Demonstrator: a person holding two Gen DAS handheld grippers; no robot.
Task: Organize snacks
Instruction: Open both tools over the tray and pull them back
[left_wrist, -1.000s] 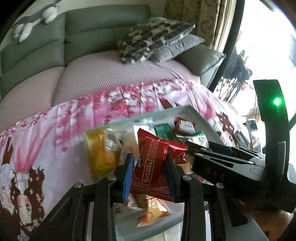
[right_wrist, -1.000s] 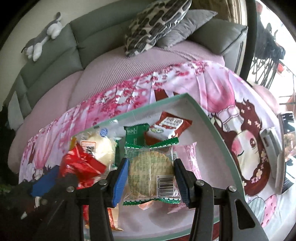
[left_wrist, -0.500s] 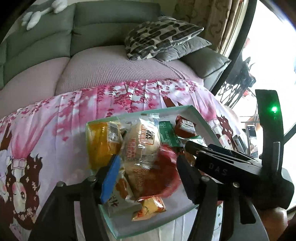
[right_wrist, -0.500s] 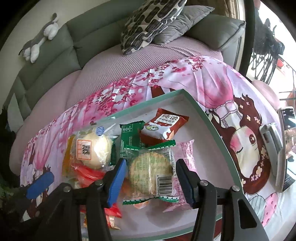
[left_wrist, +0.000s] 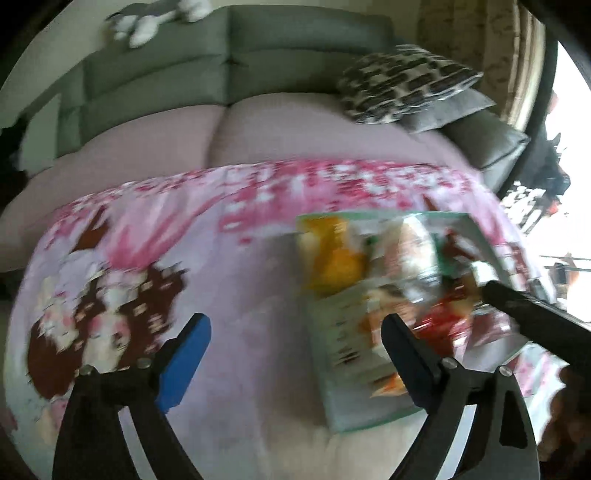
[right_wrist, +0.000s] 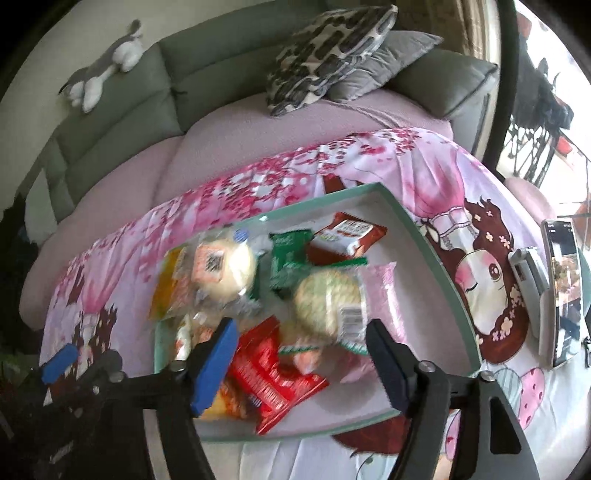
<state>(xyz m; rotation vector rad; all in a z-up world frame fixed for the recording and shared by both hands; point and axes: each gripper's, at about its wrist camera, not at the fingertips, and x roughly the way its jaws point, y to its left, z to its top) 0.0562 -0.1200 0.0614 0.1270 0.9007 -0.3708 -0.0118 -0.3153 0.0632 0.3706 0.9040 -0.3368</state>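
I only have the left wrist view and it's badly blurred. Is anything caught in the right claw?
Observer: No. The right claw is opening, with nothing pressed by its pads; the round cracker pack lies in the tray.
Operator: Where's the red packet?
Observer: The red packet lies flat near the tray's front edge.
Operator: Anything beside the tray?
Observer: A phone lies on the cloth, right of the tray.
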